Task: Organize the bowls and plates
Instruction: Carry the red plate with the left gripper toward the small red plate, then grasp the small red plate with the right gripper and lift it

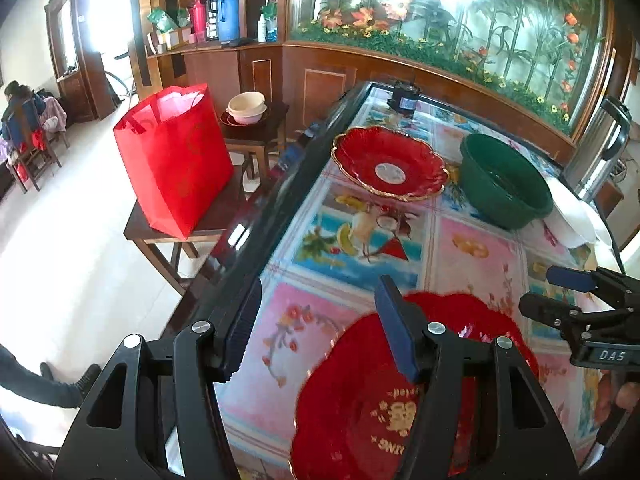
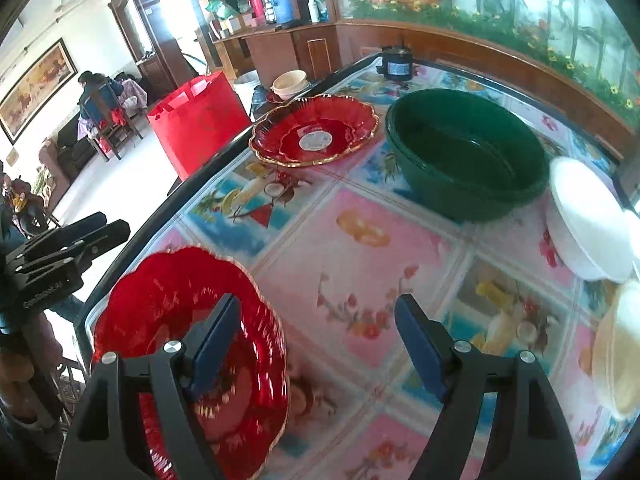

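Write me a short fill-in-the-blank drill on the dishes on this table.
1. The deep bowl beside the far red plate is coloured ____.
2. The far red plate's scalloped rim has a ____ trim.
3. The near red plate lies close to the table's ____ edge in the right wrist view.
4. The bag on the stool beside the table is ____.

Missing words: green; gold; left; red

I see a pale tiled floor (image 1: pixel 80 240) under bright daylight, dark wood panelling (image 1: pixel 320 80) below a flowered mural (image 1: pixel 480 20), a framed painting (image 2: pixel 36 84), and a red bag (image 1: pixel 176 156) on a stool (image 1: pixel 160 236).
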`<state>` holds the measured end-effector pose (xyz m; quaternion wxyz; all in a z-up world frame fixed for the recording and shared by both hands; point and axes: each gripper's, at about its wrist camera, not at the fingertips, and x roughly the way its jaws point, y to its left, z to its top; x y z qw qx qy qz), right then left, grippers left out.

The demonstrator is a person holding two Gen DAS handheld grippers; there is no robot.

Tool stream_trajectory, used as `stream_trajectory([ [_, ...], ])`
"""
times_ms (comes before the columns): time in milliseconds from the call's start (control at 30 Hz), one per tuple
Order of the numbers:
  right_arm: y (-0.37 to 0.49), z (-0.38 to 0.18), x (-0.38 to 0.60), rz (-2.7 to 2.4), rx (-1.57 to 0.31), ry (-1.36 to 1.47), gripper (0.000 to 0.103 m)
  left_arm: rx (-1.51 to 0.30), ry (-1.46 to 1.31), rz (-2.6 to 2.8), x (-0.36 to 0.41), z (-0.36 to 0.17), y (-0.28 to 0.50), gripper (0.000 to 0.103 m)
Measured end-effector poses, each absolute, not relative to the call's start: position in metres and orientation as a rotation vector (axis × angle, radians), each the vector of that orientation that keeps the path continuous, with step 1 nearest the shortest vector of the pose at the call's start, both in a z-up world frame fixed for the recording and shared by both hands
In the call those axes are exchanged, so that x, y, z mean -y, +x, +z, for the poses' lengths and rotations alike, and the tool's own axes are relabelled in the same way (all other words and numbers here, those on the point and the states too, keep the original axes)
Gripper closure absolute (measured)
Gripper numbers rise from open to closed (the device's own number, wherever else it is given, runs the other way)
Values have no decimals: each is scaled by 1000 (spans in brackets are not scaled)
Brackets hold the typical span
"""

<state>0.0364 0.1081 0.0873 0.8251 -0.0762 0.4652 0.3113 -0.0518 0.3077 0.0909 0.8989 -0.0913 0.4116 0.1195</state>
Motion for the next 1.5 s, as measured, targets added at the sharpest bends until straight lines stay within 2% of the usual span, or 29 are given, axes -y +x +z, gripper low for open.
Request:
stream_trajectory([
  [433,114,69,-149,713,-1086,-88,24,-927,-160,288,-342,82,24,43],
  [900,182,63,-150,636,-1100,31,24,-1019,-274,260,-367,55,106,43],
  [1167,193,63,-163,659,-1100,32,39,-1052,-352,249,-376,50,147,43],
  [1333,198,59,-168,658,-1103,41,41,-1074,-421,207,-380,44,163,43],
  [1500,202,53,-167,655,-1111,57,50,-1064,-457,174,-381,40,168,44],
])
